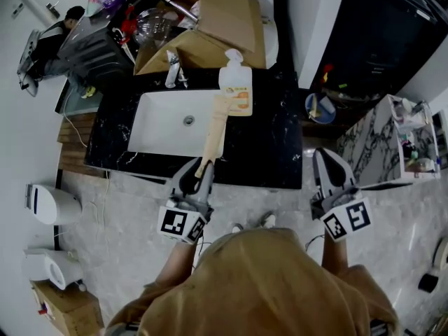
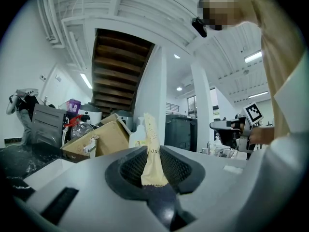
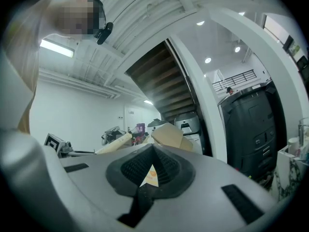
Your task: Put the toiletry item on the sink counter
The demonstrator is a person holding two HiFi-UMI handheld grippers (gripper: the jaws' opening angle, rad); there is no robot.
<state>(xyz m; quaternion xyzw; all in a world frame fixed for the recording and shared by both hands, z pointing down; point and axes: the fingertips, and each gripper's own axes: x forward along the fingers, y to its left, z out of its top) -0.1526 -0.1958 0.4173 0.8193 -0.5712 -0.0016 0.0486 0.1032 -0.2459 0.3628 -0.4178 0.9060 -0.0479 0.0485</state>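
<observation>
A long flat cream tube [image 1: 215,128] slants over the black marble sink counter [image 1: 266,145], its far end by the basin's right edge. My left gripper [image 1: 199,170] is shut on its near end at the counter's front edge. In the left gripper view the tube [image 2: 150,139] stands up between the closed pads of the left gripper [image 2: 153,166]. My right gripper [image 1: 327,161] hangs off the counter's right front corner. Its jaws are shut with nothing in them; in its own view the right gripper [image 3: 150,170] shows only a thin slit.
A white basin [image 1: 168,121] with a faucet [image 1: 173,68] is set in the counter's left half. A white-and-orange refill pouch [image 1: 236,86] stands at the back. Behind it are cardboard boxes [image 1: 210,26]. A toilet [image 1: 52,205] is at left, a marble shelf [image 1: 381,142] at right.
</observation>
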